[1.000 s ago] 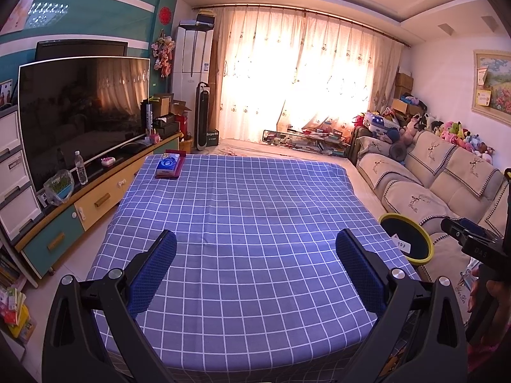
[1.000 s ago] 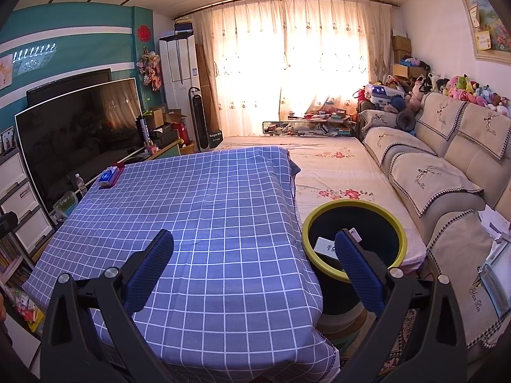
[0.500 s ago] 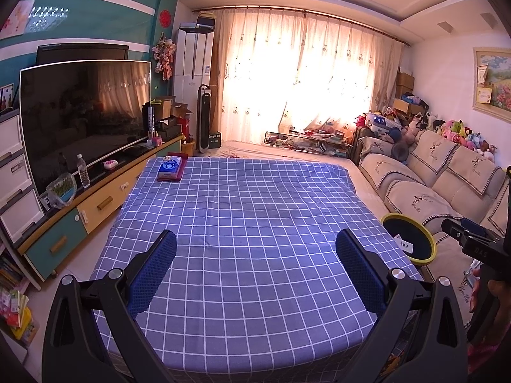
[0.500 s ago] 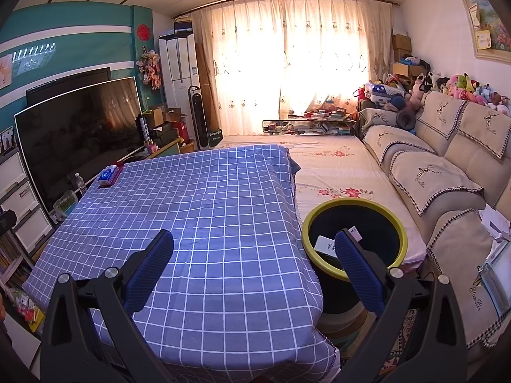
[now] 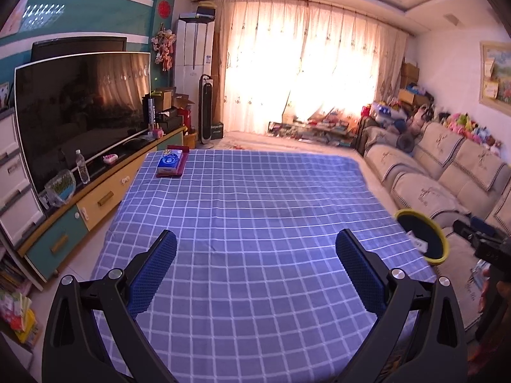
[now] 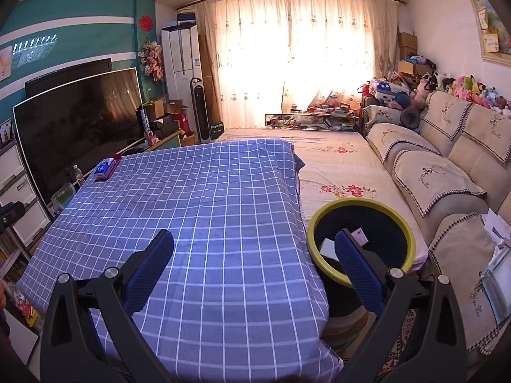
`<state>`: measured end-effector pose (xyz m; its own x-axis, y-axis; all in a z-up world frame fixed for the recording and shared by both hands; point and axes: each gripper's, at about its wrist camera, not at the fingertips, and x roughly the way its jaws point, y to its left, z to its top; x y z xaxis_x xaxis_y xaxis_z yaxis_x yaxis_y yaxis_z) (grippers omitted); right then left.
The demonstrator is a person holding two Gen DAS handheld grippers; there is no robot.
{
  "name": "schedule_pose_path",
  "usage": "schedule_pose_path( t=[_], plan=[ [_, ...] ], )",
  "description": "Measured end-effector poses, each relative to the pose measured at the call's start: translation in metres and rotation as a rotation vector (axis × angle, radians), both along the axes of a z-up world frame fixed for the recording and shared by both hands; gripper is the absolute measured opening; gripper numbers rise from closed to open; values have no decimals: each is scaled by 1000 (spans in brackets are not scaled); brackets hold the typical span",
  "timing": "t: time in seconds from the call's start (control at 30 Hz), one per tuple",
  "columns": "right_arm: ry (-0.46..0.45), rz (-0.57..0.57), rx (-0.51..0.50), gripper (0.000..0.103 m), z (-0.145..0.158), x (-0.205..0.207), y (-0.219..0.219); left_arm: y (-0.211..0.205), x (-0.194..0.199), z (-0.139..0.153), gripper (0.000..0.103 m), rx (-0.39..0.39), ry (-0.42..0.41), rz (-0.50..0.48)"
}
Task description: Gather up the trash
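- Blue-checked desk point(image 5: 255, 223), left wrist view: left tool point(image 5: 255, 249) spread apart, empty; only a tissue pack point(image 5: 169, 162) far off.
- Right wrist view: right tool point(image 6: 254, 245) likewise apart; bin point(image 6: 361, 239) beside the desk holds paper scraps point(image 6: 359, 235). Collection looks finished.

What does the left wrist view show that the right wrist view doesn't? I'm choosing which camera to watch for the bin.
Only the left wrist view shows the right tongs' body at its right edge, and the water bottle in plain view on the TV cabinet. Only the right wrist view shows the trash bin's inside, with paper scraps in it, and the floral sheet beyond it. Both share the checked tablecloth, the tissue pack at its far left corner, the bin's yellow rim, the TV and the sofa.
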<state>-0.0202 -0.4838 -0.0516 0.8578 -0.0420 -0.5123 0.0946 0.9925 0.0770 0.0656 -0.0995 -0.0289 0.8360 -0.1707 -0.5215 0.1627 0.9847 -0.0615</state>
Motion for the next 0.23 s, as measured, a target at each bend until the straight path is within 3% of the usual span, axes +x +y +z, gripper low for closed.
schedule_pose_path(
  t=[0.23],
  plan=[
    [93,80,45,96,-9,117,13,11,123,-27,98,34,120,46]
  ],
)
